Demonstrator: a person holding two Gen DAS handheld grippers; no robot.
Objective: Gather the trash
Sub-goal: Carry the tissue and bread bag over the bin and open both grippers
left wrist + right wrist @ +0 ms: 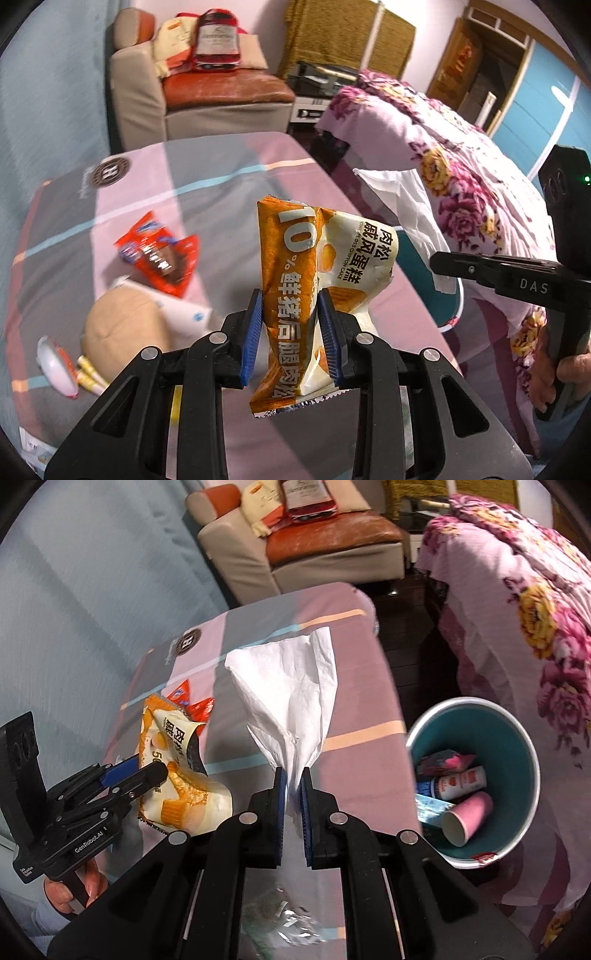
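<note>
The left claw [290,332] pinches an orange-and-white cake wrapper [314,273] across its middle, blue pads pressing both sides, the wrapper lifted clear of the surface [221,184]. The right claw [291,797] is clamped tight on the gathered neck of a white tissue [291,698], which fans out above it. The bin [517,738] stands off the surface's right edge, beside the bed [535,609], already holding paper cups [467,812] and packets. To do this well, carry both pieces fully over the bin's mouth before letting go; the tissue is light and may drift, so I would lower it inside the rim first. A red wrapper [159,254] lies on the surface, not yet collected.
</note>
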